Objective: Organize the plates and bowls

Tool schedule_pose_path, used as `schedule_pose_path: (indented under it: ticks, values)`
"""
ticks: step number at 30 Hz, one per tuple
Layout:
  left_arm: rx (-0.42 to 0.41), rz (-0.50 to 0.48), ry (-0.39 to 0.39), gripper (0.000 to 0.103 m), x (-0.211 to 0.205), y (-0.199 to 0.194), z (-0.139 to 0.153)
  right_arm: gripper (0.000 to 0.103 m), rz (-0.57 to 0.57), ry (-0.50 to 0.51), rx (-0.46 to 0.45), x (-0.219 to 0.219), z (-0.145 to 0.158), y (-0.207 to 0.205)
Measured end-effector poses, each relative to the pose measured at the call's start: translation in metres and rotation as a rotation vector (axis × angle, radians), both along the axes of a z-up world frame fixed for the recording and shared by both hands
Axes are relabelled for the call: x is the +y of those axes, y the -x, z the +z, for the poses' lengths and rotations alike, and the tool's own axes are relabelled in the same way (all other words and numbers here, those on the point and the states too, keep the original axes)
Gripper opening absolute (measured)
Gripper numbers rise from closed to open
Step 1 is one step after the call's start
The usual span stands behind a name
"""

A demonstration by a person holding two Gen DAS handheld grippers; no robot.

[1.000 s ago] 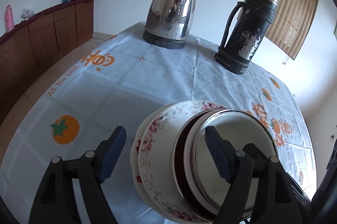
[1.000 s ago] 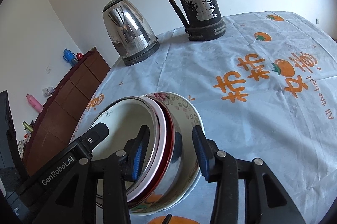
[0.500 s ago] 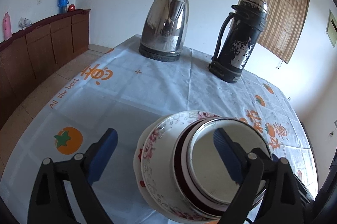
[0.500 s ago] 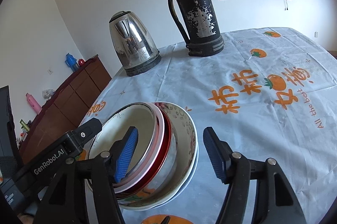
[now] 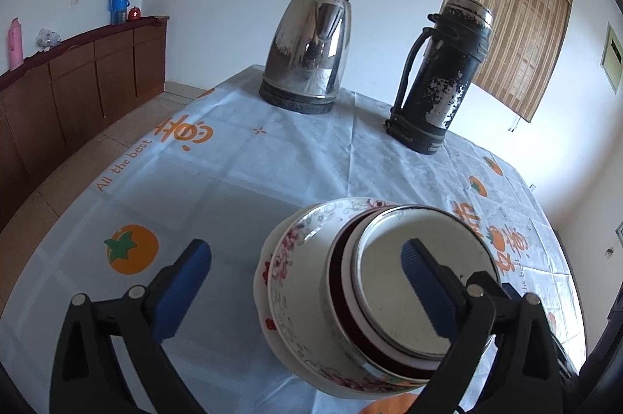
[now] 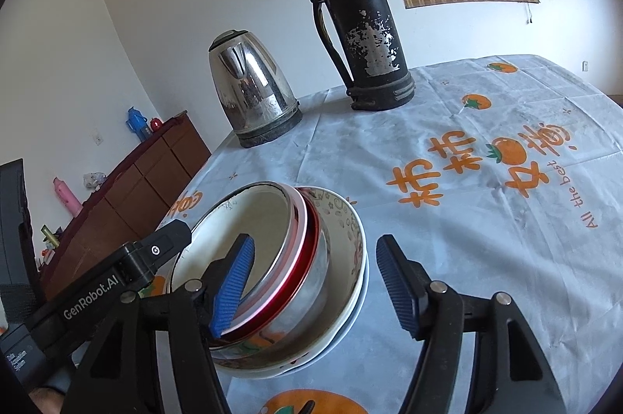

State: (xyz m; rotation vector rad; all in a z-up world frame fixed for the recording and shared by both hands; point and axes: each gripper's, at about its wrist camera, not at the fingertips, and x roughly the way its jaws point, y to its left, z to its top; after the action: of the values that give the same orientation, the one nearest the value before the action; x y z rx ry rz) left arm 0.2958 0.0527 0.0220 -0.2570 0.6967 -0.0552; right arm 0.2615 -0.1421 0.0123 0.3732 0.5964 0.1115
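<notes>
The nested stack of floral ceramic, red-rimmed steel and white enamel bowls [image 6: 296, 258] sits on the near table; both the left gripper [image 5: 307, 281] and right gripper [image 6: 315, 281] gape wide, empty, straddling its rim; a careless sideways withdrawal could tip it

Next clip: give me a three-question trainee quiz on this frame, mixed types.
1. True or false: the left gripper is clamped shut on the stack of bowls.
2. Which dish sits innermost in the stack? A) white bowl B) floral bowl C) red-rimmed bowl
3. Fill in: behind the stack stand a steel kettle and a black ____.

Key: 1. False; its jaws are spread wide, as are those of the right gripper. 2. A. 3. thermos.
</notes>
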Motion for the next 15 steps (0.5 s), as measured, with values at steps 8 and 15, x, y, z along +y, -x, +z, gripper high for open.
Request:
schedule_pose_path:
  ticks: [8,15]
  values:
    - [-0.057,0.000,-0.032,0.102,-0.002,0.013,0.002,0.075,-0.019,0.010,-0.052,-0.001,0.000,0.016]
    - [-0.082,0.019,-0.073,0.102,-0.004,0.023,0.002,0.076,-0.031,0.027,-0.108,-0.001,0.002,0.032]
